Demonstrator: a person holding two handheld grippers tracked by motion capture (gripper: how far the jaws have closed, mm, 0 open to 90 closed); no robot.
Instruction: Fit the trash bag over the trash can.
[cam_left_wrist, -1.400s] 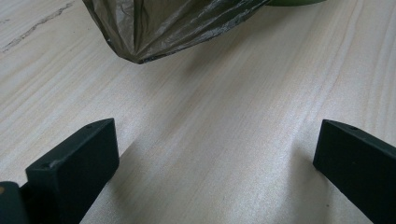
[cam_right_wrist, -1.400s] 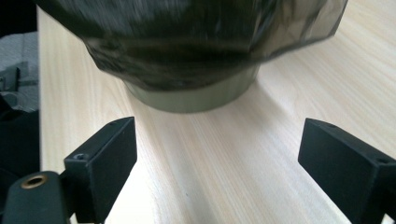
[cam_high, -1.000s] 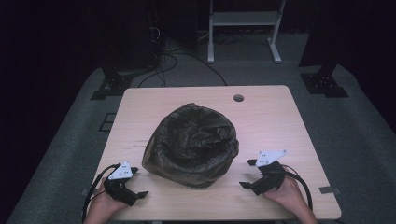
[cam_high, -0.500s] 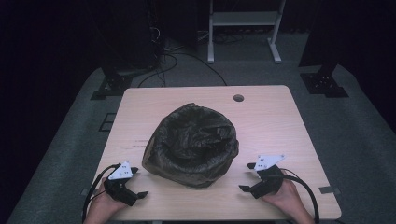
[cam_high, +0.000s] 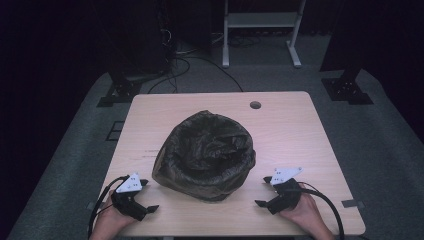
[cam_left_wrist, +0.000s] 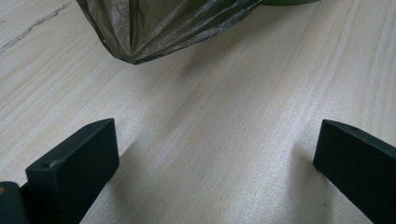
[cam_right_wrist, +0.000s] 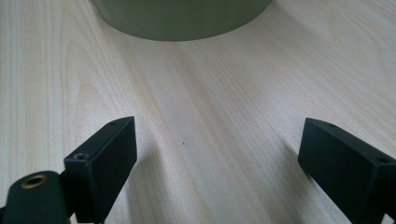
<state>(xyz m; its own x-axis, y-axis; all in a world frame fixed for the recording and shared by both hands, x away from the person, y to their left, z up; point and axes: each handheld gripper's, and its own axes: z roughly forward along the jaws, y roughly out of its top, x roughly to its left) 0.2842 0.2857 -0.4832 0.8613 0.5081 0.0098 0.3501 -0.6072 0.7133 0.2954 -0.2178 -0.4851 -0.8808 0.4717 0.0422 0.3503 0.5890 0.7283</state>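
A round olive-green bin lined with a crumpled dark plastic bag (cam_high: 205, 152) stands in the middle of the light wooden table (cam_high: 290, 130). My left gripper (cam_high: 149, 196) rests near the front edge, left of the bin, jaws wide open and nothing between them. In the left gripper view (cam_left_wrist: 215, 140) a corner of the bag (cam_left_wrist: 159, 23) hangs just ahead over bare wood. My right gripper (cam_high: 262, 191) sits at the bin's front right, also open and holding nothing. The right gripper view (cam_right_wrist: 217, 140) faces the bin's green wall (cam_right_wrist: 182, 16) a short way off.
A small round cable hole (cam_high: 255, 105) marks the table's far side. Beyond the table are a white metal stand (cam_high: 260, 30), black stand feet (cam_high: 120, 92) and cables on the grey floor. Bare wood lies on either side of the bin.
My right gripper has slipped slightly back toward the front edge. The left gripper and the bin have stayed put.
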